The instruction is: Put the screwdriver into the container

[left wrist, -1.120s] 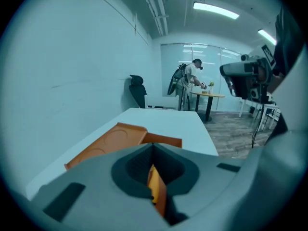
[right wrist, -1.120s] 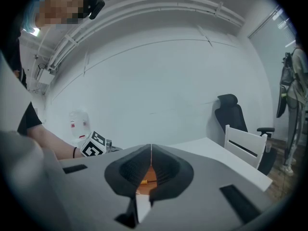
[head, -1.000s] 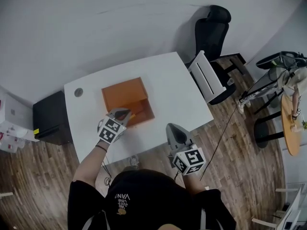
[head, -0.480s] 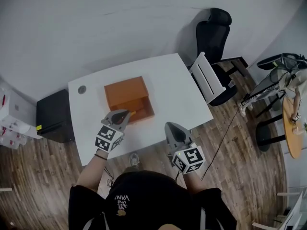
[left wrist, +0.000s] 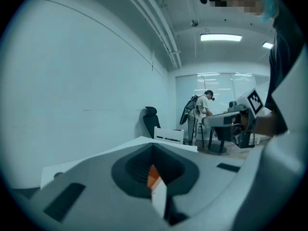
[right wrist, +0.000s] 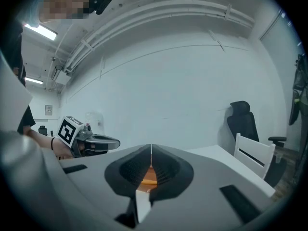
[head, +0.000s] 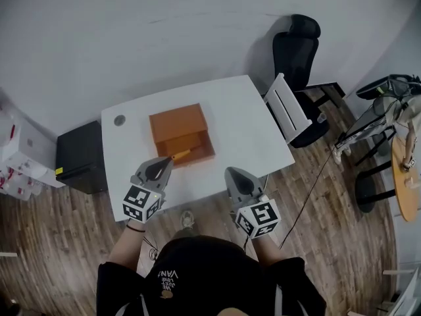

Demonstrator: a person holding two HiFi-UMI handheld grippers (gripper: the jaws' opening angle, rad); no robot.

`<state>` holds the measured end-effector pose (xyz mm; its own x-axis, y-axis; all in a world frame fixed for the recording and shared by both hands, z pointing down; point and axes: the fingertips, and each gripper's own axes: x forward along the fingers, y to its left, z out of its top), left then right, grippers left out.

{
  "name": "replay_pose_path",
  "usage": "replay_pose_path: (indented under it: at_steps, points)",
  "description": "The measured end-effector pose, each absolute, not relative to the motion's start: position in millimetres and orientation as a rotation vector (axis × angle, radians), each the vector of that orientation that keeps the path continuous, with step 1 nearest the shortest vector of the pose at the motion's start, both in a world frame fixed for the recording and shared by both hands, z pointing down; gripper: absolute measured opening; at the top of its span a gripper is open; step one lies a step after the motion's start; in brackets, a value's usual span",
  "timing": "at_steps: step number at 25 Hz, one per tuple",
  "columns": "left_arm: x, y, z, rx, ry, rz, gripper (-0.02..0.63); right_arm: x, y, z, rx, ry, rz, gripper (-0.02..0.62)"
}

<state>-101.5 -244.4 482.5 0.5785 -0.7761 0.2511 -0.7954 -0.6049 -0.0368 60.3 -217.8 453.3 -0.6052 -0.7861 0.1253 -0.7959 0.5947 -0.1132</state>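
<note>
An orange container (head: 176,124) stands open on the white table (head: 260,147). The screwdriver (head: 182,154), with a yellow-orange handle, lies slanted in the container's dark open front part. My left gripper (head: 168,162) hovers just short of it, nearer the person, with its jaws together and nothing seen between them. In the left gripper view the left gripper (left wrist: 154,150) shows only a sliver of orange past its shut jaws. My right gripper (head: 231,172) is shut and empty over the table's near edge. Past the right gripper (right wrist: 151,151), the right gripper view shows orange with a yellow streak.
A black office chair (head: 294,48) and a white chair (head: 288,108) stand at the table's right end. A black cabinet (head: 77,161) sits left of the table, and a round grommet (head: 119,120) marks its far left corner. The left gripper (right wrist: 91,141) shows in the right gripper view.
My left gripper has drawn back from the container toward the person and risen. The screwdriver stays at the container's front. The right gripper has shifted only slightly.
</note>
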Motion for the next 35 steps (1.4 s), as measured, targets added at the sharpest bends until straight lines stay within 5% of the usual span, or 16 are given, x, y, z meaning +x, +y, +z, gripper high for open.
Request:
replay_pose_path:
  at_steps: [35]
  points:
    - [-141.1, -125.2, 431.2, 2.573, -1.687, 0.02, 0.014, 46.5, -177.9, 441.6, 1.27, -2.811, 0.189, 0.012]
